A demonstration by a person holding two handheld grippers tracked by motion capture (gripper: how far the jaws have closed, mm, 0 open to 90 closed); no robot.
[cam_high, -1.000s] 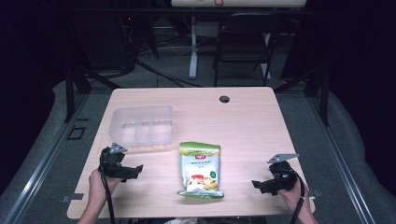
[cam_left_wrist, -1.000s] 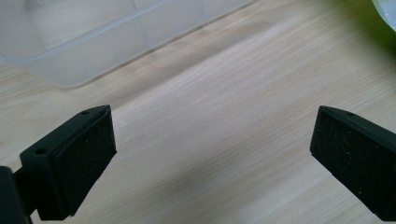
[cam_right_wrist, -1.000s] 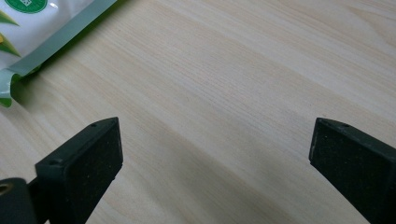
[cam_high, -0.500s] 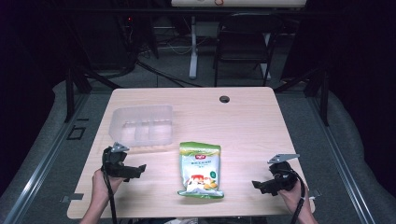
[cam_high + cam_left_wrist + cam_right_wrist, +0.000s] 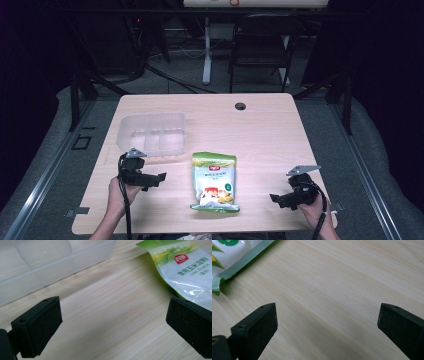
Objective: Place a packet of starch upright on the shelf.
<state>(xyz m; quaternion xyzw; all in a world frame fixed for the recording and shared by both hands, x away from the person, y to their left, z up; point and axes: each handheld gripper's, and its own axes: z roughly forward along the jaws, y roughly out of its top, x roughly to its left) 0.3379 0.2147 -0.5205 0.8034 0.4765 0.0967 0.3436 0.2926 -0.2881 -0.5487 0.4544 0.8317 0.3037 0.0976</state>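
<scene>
- High view: a green and white snack bag (image 5: 215,181) is lying flat on the wooden table (image 5: 260,130), near the front edge and roughly in the middle between the two hands. The left gripper (image 5: 159,177) is hovering just to the left of the bag, pointing toward it with its jaws spread wide and nothing between them. The right gripper (image 5: 274,198) is sitting near the table's front right corner, aiming toward the bag's lower right corner, well apart from it. A clear plastic container (image 5: 152,133) with inner dividers is standing behind the left gripper, and a small dark grommet hole (image 5: 240,106) is showing near the far edge.
- Left gripper view: the two black jaws are standing wide apart over bare wood, gripping nothing. The bag (image 5: 186,270) is lying at the upper right, its printed top end reaching down close to the right-hand jaw; whether they are touching cannot be told. The container (image 5: 50,262) is running across the upper left.
- Right gripper view: the jaws are likewise spread wide over empty tabletop, holding nothing. A corner of the bag (image 5: 234,255) is peeking in at the upper left, apart from both jaws.
</scene>
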